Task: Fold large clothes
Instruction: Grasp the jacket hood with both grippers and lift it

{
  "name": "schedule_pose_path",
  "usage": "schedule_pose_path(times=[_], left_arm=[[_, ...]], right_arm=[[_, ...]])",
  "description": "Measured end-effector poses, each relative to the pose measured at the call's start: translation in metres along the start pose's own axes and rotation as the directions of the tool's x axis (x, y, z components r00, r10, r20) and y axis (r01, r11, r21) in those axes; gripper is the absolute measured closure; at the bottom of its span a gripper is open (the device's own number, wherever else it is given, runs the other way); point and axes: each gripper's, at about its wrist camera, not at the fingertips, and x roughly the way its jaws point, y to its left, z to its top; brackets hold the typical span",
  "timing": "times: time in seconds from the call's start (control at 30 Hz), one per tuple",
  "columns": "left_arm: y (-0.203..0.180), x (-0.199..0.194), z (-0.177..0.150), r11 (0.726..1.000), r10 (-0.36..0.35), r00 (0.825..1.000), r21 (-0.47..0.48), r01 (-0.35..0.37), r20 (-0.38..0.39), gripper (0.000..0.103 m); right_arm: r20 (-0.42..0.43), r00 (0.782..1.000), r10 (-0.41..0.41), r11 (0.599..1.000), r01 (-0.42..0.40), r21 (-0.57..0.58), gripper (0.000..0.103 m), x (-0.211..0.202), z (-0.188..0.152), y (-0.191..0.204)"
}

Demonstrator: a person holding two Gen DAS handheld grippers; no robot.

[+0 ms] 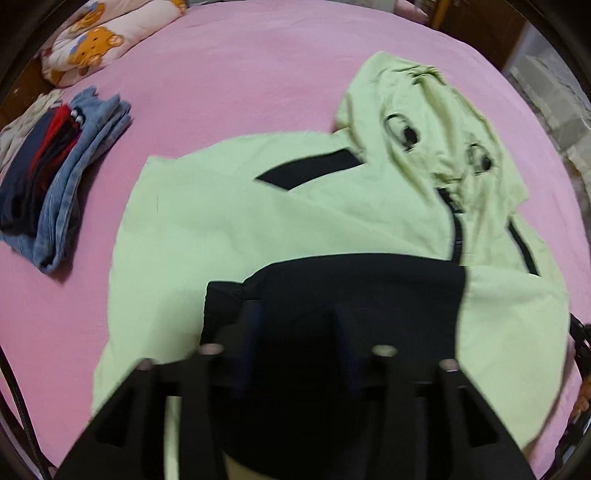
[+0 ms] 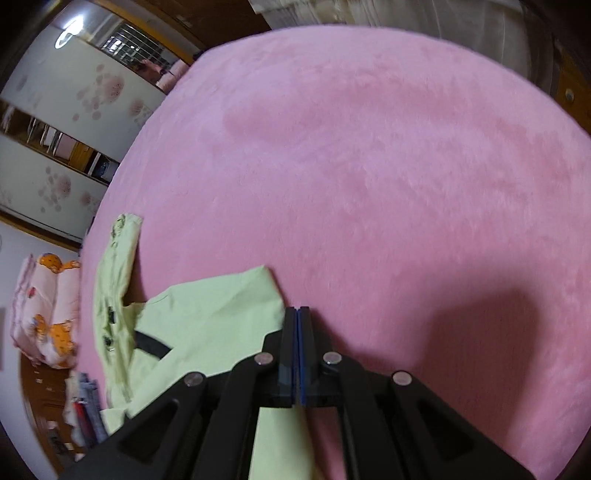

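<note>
We see the left gripper (image 1: pixel 299 325) released above the light green hooded jacket (image 1: pixel 207 221), over its black panel, on a pink bedsheet (image 1: pixel 258 74). The right gripper (image 2: pixel 298 314) is clenched at the jacket's edge; any pinch is hidden. Far left lie folded clothes (image 1: pixel 62 184) and a bear-print pillow (image 1: pixel 96 40). Blur softens edges.

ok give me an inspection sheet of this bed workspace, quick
surface: pink bedsheet, mostly bare on the right wrist view's side
job's things: light green hooded jacket spread flat, black panel near the left gripper
clutter: folded clothes stack, bear-print pillow
grippers: left gripper open above the black panel; right gripper shut, at the jacket's edge
cables: dark cable at the left wrist view's edge
surroundings: floral wardrobe doors, ceiling lamp
</note>
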Motion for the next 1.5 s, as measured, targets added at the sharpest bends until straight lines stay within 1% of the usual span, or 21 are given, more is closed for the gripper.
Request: schedule_pose_path(times=[0.03, 0.17, 0.2, 0.23, 0.27, 0.3, 0.33, 0.43, 0.53, 0.63, 0.73, 0.8, 0.9, 1.03, 1.13, 1.2, 1.23, 1.3, 1.37, 1.4, 1.5], left_arm=[[-0.006, -0.006, 0.008, 1.0, -0.009, 1.0, 0.016, 0.009, 0.005, 0.044], [-0.007, -0.031, 0.046, 0.993, -0.022, 1.0, 0.113, 0.024, -0.014, 0.038], [-0.007, -0.035, 0.063, 0.989, -0.025, 0.999, 0.144, 0.029, -0.028, 0.035], [-0.008, -0.035, 0.082, 0.985, -0.036, 0.998, 0.167, 0.044, -0.05, 0.025], [-0.007, -0.034, 0.097, 0.982, -0.051, 0.995, 0.18, 0.065, -0.08, 0.02], [-0.007, -0.03, 0.118, 0.978, -0.069, 0.991, 0.187, 0.09, -0.119, 0.019], [-0.006, -0.023, 0.14, 0.977, -0.081, 0.984, 0.185, 0.11, -0.157, 0.019], [-0.004, -0.007, 0.191, 0.98, -0.084, 0.965, 0.153, 0.125, -0.249, 0.019], [-0.008, 0.008, 0.232, 0.983, -0.074, 0.958, 0.142, 0.117, -0.277, 0.019], [-0.024, 0.035, 0.281, 0.982, -0.069, 0.955, 0.147, 0.116, -0.29, 0.019], [-0.04, 0.056, 0.315, 0.986, -0.094, 0.971, 0.112, 0.121, -0.22, 0.019], [-0.049, 0.067, 0.329, 0.983, -0.145, 0.975, 0.088, 0.161, -0.168, 0.019], [-0.061, 0.086, 0.34, 0.972, -0.225, 0.964, 0.043, 0.233, -0.139, 0.019], [-0.072, 0.114, 0.344, 0.938, -0.343, 0.93, -0.008, 0.345, -0.132, 0.019], [-0.079, 0.13, 0.348, 0.95, -0.309, 0.943, 0.016, 0.313, -0.123, 0.019], [-0.082, 0.139, 0.35, 0.945, -0.321, 0.936, 0.02, 0.327, -0.143, 0.019], [-0.084, 0.145, 0.351, 0.938, -0.339, 0.926, 0.018, 0.346, -0.164, 0.023], [-0.089, 0.157, 0.353, 0.919, -0.384, 0.897, 0.001, 0.394, -0.219, 0.045], [-0.095, 0.17, 0.351, 0.913, -0.398, 0.88, -0.018, 0.408, -0.259, 0.076], [-0.099, 0.175, 0.352, 0.917, -0.386, 0.881, -0.012, 0.398, -0.273, 0.079], [-0.111, 0.177, 0.352, 0.923, -0.359, 0.896, 0.041, 0.382, -0.262, 0.088]], right_arm=[[-0.05, 0.999, 0.005, 1.0, -0.005, -0.001, 0.098, 0.0, 0.005, 0.004], [-0.134, 0.99, 0.039, 0.997, -0.048, -0.063, 0.098, -0.008, 0.028, 0.031], [-0.152, 0.987, 0.056, 0.994, -0.07, -0.087, 0.091, -0.007, 0.038, 0.041], [-0.174, 0.982, 0.072, 0.99, -0.092, -0.107, 0.085, -0.004, 0.049, 0.054], [-0.198, 0.976, 0.085, 0.986, -0.111, -0.122, 0.072, -0.001, 0.058, 0.065], [-0.229, 0.968, 0.101, 0.982, -0.134, -0.134, 0.065, 0.006, 0.071, 0.081], [-0.253, 0.96, 0.116, 0.978, -0.155, -0.137, 0.063, 0.013, 0.08, 0.093], [-0.343, 0.923, 0.175, 0.974, -0.214, -0.079, 0.062, 0.04, 0.108, 0.128], [-0.37, 0.897, 0.244, 0.967, -0.253, 0.023, 0.061, 0.072, 0.133, 0.164], [-0.347, 0.905, 0.246, 0.968, -0.25, 0.034, 0.054, 0.097, 0.151, 0.193], [-0.328, 0.913, 0.241, 0.97, -0.239, 0.049, 0.052, 0.129, 0.161, 0.221], [-0.341, 0.895, 0.286, 0.958, -0.268, 0.1, 0.052, 0.15, 0.165, 0.228], [-0.359, 0.881, 0.308, 0.951, -0.277, 0.137, 0.052, 0.179, 0.17, 0.24], [-0.416, 0.837, 0.357, 0.934, -0.305, 0.188, 0.052, 0.211, 0.171, 0.241], [-0.415, 0.844, 0.341, 0.939, -0.288, 0.185, 0.052, 0.223, 0.17, 0.236], [-0.437, 0.842, 0.317, 0.948, -0.271, 0.166, 0.052, 0.234, 0.168, 0.233], [-0.457, 0.831, 0.317, 0.948, -0.273, 0.163, 0.052, 0.241, 0.167, 0.232], [-0.478, 0.817, 0.321, 0.947, -0.284, 0.151, 0.054, 0.248, 0.166, 0.233], [-0.49, 0.807, 0.328, 0.943, -0.309, 0.123, 0.063, 0.254, 0.167, 0.236], [-0.498, 0.804, 0.325, 0.944, -0.31, 0.114, 0.067, 0.256, 0.167, 0.237], [-0.539, 0.794, 0.281, 0.954, -0.292, 0.067, 0.088, 0.264, 0.163, 0.243]])
